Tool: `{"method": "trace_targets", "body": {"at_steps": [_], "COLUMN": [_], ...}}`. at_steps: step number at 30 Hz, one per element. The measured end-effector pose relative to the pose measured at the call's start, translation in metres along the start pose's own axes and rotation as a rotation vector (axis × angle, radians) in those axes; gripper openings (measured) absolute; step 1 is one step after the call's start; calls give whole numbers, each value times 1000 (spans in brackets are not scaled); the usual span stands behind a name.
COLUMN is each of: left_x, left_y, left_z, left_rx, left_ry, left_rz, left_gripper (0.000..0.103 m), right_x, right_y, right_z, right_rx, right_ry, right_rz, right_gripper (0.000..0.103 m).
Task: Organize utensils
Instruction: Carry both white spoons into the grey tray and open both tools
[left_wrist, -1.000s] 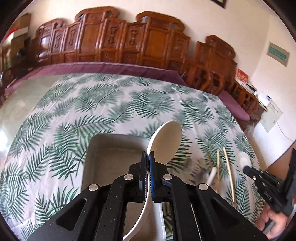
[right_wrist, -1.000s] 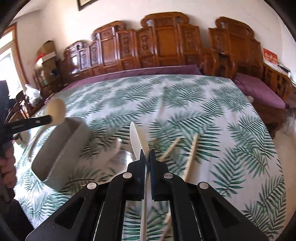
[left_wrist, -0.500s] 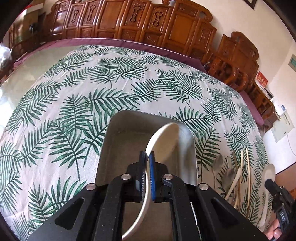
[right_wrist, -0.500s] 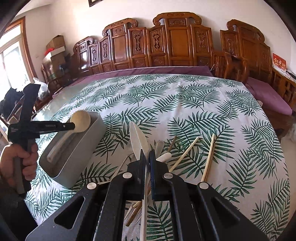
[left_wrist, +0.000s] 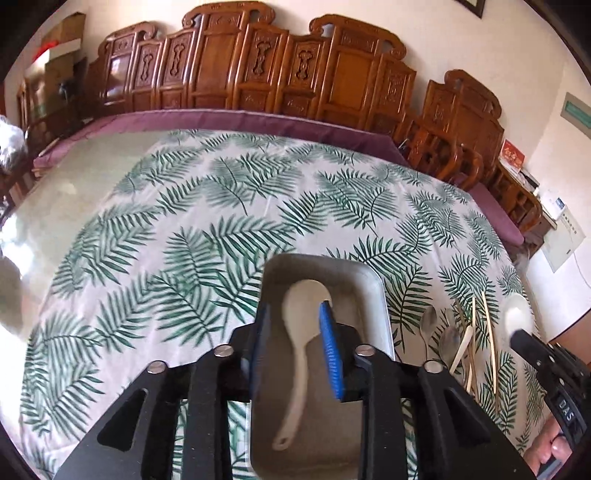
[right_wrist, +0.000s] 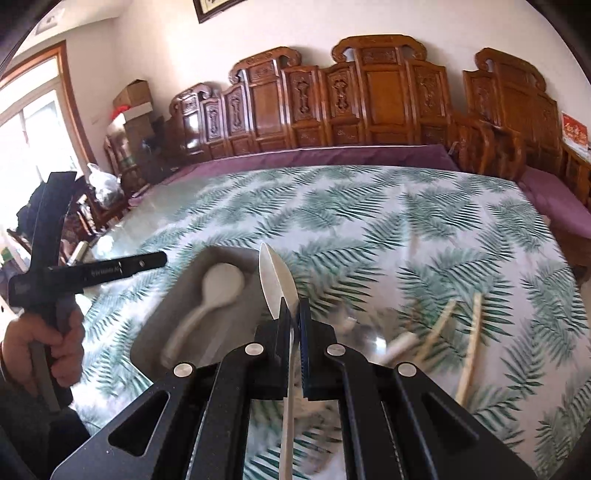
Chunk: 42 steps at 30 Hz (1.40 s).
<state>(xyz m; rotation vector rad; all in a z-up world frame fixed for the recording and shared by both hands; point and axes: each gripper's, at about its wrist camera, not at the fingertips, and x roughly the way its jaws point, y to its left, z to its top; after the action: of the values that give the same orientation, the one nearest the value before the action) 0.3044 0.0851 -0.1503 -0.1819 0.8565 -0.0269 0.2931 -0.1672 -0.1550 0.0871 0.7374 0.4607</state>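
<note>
While left gripper (left_wrist: 295, 347) just opened, white spoon (left_wrist: 301, 332) lies in tray (left_wrist: 373, 295); right gripper (right_wrist: 293, 328) clamps second spoon (right_wrist: 275, 275).

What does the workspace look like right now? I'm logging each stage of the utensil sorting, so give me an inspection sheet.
Surface: table under a palm-leaf cloth.
Job's things: grey tray with one white spoon lying inside; a second white spoon is held above the tray's edge.
Clutter: chopsticks, metal spoons and other utensils lie loose to the tray's right.
Grippers: left gripper has just been opening, pads clear of the spoon below; right gripper is shut on the second spoon.
Cables: nothing seen.
Surroundings: carved wooden bench with purple cushions, cardboard boxes, window.
</note>
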Motion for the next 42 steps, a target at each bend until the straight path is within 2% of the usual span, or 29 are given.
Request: {"method": "trace_targets", "body": {"at_steps": [4, 6, 9, 17, 25, 30, 32, 34, 39, 42], "left_x": [-14, -17, -22, -27, -30, -30, -28, -27, -23, -21], "left_y": [10, 17, 27, 62, 70, 63, 58, 51, 36, 25], "left_z": [1, 1, 3, 9, 9, 7, 7, 6, 2, 0], "left_rx": [30, 31, 41, -5, -18, -2, 11, 25, 51, 69], "left_ry": [-35, -50, -69, -78, -83, -82, -82, -80, -72, -69], "left_rz": [30, 31, 44, 66, 76, 78, 76, 74, 56, 42], "left_gripper": [31, 54, 58, 59, 59, 59, 59, 59, 59, 59], "right_x": [21, 33, 54, 99, 125, 121, 117, 111, 94, 72], "right_y": [22, 32, 48, 80, 86, 81, 77, 72, 64, 53], "right_z": [11, 16, 19, 23, 11, 8, 10, 13, 19, 18], "right_rx": [47, 68, 86, 82, 77, 43, 32, 16, -25, -62], "right_ry": [13, 25, 48, 89, 154, 153, 152, 142, 119, 82], "right_rz": [64, 90, 114, 120, 114, 103, 104, 102, 99, 65], "right_gripper": [6, 6, 6, 6, 9, 11, 21, 26, 26, 26]}}
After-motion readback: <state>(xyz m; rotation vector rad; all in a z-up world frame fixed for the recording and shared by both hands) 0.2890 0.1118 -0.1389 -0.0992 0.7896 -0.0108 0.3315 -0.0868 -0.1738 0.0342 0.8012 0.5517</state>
